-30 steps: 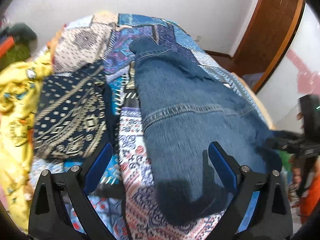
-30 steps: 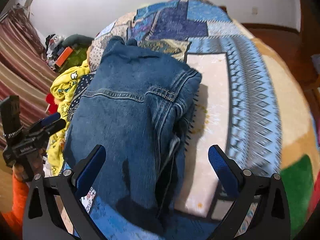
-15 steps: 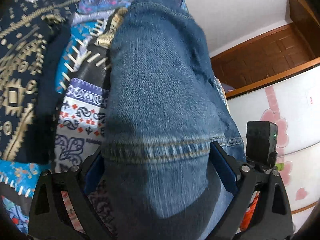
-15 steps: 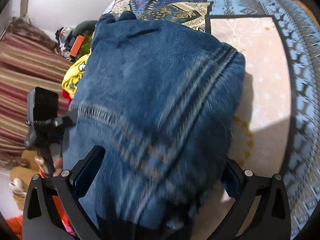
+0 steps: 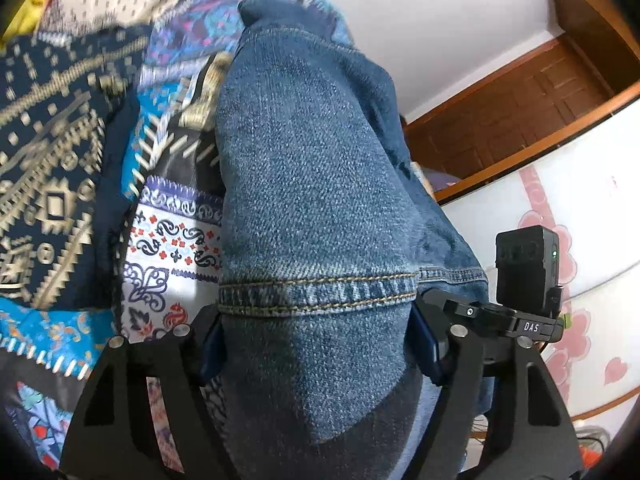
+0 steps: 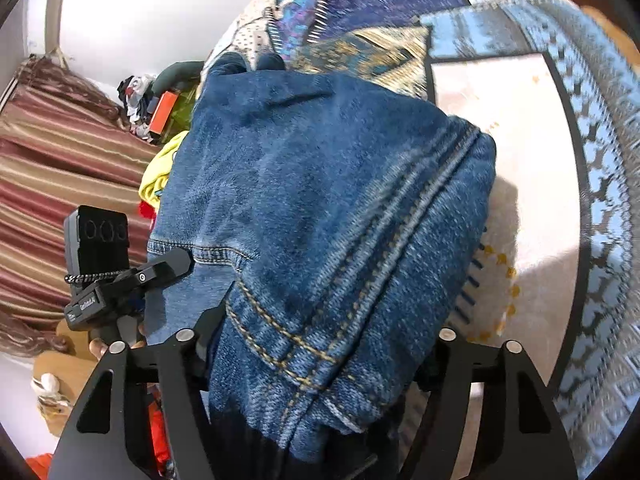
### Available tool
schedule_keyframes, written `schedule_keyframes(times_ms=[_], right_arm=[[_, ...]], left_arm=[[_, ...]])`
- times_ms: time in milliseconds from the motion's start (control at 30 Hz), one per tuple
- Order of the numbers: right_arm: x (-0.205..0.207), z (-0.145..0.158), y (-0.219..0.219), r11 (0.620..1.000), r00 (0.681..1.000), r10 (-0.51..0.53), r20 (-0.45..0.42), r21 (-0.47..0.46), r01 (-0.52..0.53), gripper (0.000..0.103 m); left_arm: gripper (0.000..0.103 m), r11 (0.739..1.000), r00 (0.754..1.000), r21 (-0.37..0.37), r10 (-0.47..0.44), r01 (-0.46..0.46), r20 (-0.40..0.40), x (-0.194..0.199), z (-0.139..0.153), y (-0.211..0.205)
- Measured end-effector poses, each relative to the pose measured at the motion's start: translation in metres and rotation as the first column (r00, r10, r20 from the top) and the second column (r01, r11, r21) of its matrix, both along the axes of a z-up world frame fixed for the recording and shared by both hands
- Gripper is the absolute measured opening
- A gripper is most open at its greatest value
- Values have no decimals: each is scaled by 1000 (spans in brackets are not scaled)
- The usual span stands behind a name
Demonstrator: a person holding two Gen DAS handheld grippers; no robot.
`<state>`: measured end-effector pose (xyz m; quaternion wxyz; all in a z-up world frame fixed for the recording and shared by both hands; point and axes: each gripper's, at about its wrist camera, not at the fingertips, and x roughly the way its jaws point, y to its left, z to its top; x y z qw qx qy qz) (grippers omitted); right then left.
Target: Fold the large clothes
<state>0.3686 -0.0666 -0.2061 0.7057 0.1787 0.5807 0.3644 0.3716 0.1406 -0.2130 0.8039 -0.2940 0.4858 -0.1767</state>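
Folded blue jeans (image 5: 304, 184) lie on the patchwork bedspread (image 5: 168, 248) and fill both wrist views. My left gripper (image 5: 318, 336) straddles the near fold by a stitched seam. Its jaws are closing, and the blue pads (image 5: 426, 344) touch the denim on both sides. My right gripper (image 6: 316, 352) holds the other near corner of the jeans (image 6: 312, 184) at a thick double-stitched seam. Its jaws are closing too, with bunched denim squeezed between them. Each view shows the other gripper's black body beside the jeans.
A navy garment with a gold pattern (image 5: 48, 168) lies left of the jeans. A yellow garment (image 6: 160, 176) and a clothes pile (image 6: 160, 100) sit at the bed's far left by a striped curtain (image 6: 48, 184). A wooden door (image 5: 520, 120) stands beyond the bed.
Both grippers moved forward and down onto the near edge of the jeans. Their jaws went from wide open to narrowed onto the denim, and the left one rolled.
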Motion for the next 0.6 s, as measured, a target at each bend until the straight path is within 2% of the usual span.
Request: schedule_keyframes(times_ms=[33,67,133,300,500,600], right_arm=[[-4,13,4,1000,1000,3,22,13,-3,49],[-7,23,8,1000,1000,6,29,19,-7,44],[-11,39,16,1000,999,2,47,7,-3,44],[-29,89,48,999,986,16,166,35,-22,43],[-39,141,91,996,954,38,296,70,-61,43],[-37,151,113,994,945,44,324,84,-75,43]], left_arm=[[73,1000,1000,1,2,-2,15,-5,7,1],[73,1000,999,4,5,-5,34,-10,18,3],[73,1000,996,19,11,-13,85,-19,37,9],[72,998,978,35,39,-47,204,-43,88,36],[73,993,941,52,84,-107,329,-57,141,96],[73,987,928,76,105,-141,358,-56,155,128]])
